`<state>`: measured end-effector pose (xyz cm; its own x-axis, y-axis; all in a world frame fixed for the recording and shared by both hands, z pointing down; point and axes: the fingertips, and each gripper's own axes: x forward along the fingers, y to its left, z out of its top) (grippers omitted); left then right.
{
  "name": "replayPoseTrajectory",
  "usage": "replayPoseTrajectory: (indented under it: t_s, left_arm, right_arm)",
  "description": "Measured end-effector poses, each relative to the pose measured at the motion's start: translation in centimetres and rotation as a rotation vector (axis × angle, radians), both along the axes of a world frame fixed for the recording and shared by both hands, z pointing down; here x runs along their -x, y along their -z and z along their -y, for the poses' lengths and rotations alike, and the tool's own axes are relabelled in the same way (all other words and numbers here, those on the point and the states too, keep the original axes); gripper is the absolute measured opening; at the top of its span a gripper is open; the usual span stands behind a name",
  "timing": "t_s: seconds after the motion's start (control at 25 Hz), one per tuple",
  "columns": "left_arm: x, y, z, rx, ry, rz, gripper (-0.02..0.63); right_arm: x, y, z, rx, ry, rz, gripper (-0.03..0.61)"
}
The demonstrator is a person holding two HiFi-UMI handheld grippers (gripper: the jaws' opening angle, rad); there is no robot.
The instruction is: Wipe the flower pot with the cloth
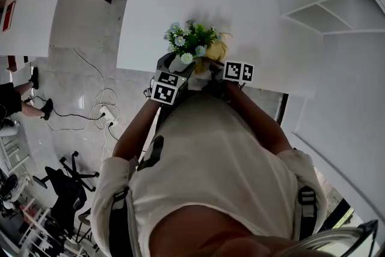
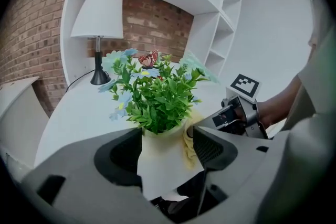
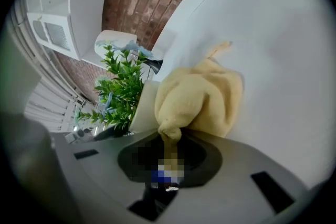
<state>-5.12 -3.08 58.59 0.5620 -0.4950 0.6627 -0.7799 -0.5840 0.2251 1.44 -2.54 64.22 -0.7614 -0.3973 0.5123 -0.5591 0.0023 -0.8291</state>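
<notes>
As left jaws clamp pot (image 2: 165, 165), cloth (image 3: 197, 97) touching

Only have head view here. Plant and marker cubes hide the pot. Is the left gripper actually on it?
Observer: Yes. Left gripper view shows the white flower pot filling the gap between the left gripper jaws, pads on both sides.
Operator: And the other one?
Observer: The right gripper is pinched shut on a twisted tail of the yellow cloth.
Operator: Cloth on the pot?
Observer: Yes, the bunch lies against the pot's side.
</notes>
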Motion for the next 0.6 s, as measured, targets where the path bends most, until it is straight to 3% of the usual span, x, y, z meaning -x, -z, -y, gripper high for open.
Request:
replayPoseTrajectory:
  t_s: [0.2, 0.36, 0.6]
  left_arm:
    - [1.4, -0.8, 0.1, 0.017, -0.052, 0.026, 0.307]
    - [0.4, -1.2, -0.1, 0.031, -0.074, 0.001, 0.307]
    - [-0.4, -0.9, -0.8, 0.061, -0.028, -0.04, 0.307]
  right_arm:
    - [-0.7, 3.2, 0.5, -0.055, -0.009, 0.054, 0.061]
    - [-0.3, 5.2, 1.4, -0.107, 0.006, 0.095, 0.062]
    - [0.2, 3.8, 1.3, -0.066, -0.034, 0.113, 0.062]
